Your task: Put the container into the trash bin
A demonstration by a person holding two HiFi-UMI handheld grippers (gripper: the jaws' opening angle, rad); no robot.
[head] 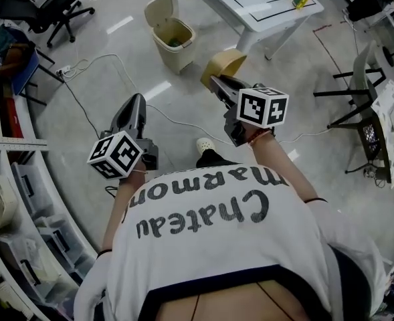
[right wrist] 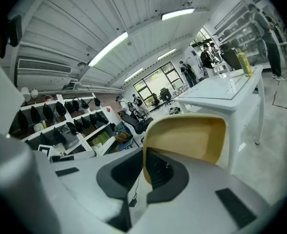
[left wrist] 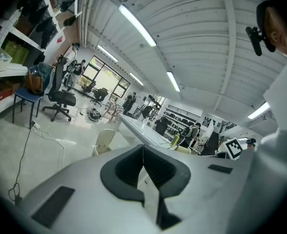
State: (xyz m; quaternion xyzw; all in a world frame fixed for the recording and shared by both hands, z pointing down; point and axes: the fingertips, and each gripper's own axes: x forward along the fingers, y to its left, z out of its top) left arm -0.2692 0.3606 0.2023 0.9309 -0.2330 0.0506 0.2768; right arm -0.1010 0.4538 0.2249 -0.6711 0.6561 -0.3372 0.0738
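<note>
right hand-held gripper (head: pixel 216 83): it's pinching one wall of the container (head: pixel 225 64), with the rim edge sitting in the slot between the two pads; nothing else is between them

left hand-held gripper (head: pixel 136 101): its jaws are pressed together on nothing, and it's hanging out in front of the person, well apart from the container

where the container is: it's being carried in the air above the floor, sticking out past the right jaw tips, not touching the table (head: pixel 263 15) or the bin

trash bin (head: pixel 168 55): it's standing on the floor with its lid tipped back and its mouth open upward, just beside the table leg

which way the bin is lying from the load: ahead of the right hand-held gripper and off to its left, further out from the person than the container; the two are near but not over one another

nearer arm: i'm judging the right one to be closer to the bin, and it's the one carrying the load anyway

how the container is pointing: in the right gripper view its hollow side is facing back toward the camera, so the mouth is turned sideways rather than up

long axis: its broad side is running across the jaws, roughly level; i can't tell its depth from here

what the move is turning on: carrying the load forward and leftward until it's hanging over the open mouth
</note>
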